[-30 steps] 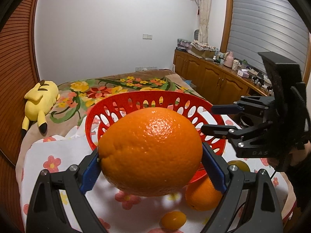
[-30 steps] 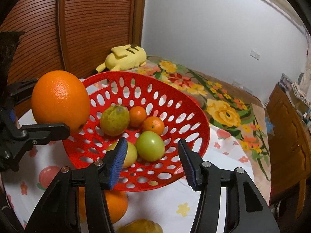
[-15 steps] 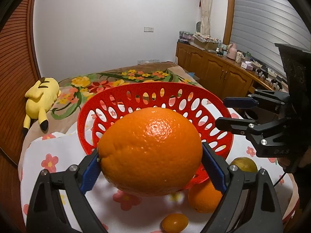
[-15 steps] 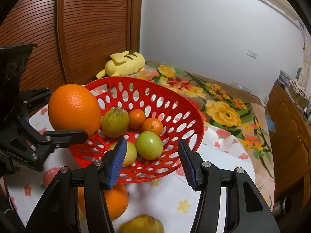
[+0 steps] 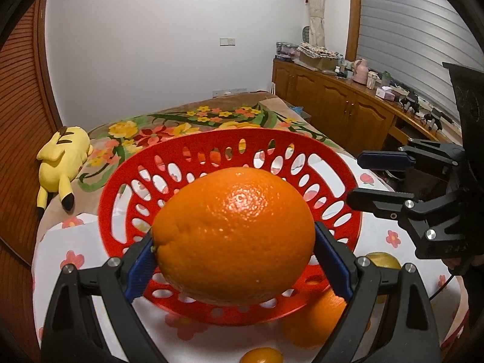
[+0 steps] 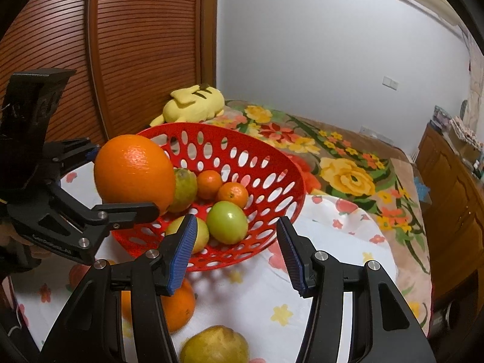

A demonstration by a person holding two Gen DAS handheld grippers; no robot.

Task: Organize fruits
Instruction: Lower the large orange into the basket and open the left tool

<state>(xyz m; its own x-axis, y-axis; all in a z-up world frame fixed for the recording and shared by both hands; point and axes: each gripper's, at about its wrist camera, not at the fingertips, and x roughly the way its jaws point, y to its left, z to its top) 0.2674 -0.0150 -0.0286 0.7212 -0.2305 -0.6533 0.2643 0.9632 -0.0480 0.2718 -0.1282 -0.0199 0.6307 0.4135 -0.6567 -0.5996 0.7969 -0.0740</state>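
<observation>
My left gripper (image 5: 234, 243) is shut on a large orange (image 5: 234, 236) and holds it in the air over the near rim of the red perforated basket (image 5: 121, 187). The right wrist view shows this orange (image 6: 133, 172) in the left gripper (image 6: 124, 180) at the basket's (image 6: 272, 211) left edge. Inside lie a green fruit (image 6: 227, 222), two mandarins (image 6: 233, 195) and two yellow-green fruits (image 6: 183, 189). My right gripper (image 6: 236, 222) hangs open and holds nothing in front of the basket. Another orange (image 6: 178, 305) and a yellow fruit (image 6: 214, 348) lie on the cloth.
The basket stands on a white flowered cloth (image 6: 332, 242) beside a floral bedspread (image 6: 348, 175). A yellow plush toy (image 6: 193, 106) lies behind the basket by the slatted wooden door (image 6: 136, 45). A small mandarin (image 5: 261, 357) lies on the cloth. A wooden sideboard (image 5: 348, 112) lines the right wall.
My left gripper has carried the orange forward, closer over the basket's rim. The right gripper has stayed nearly still and open.
</observation>
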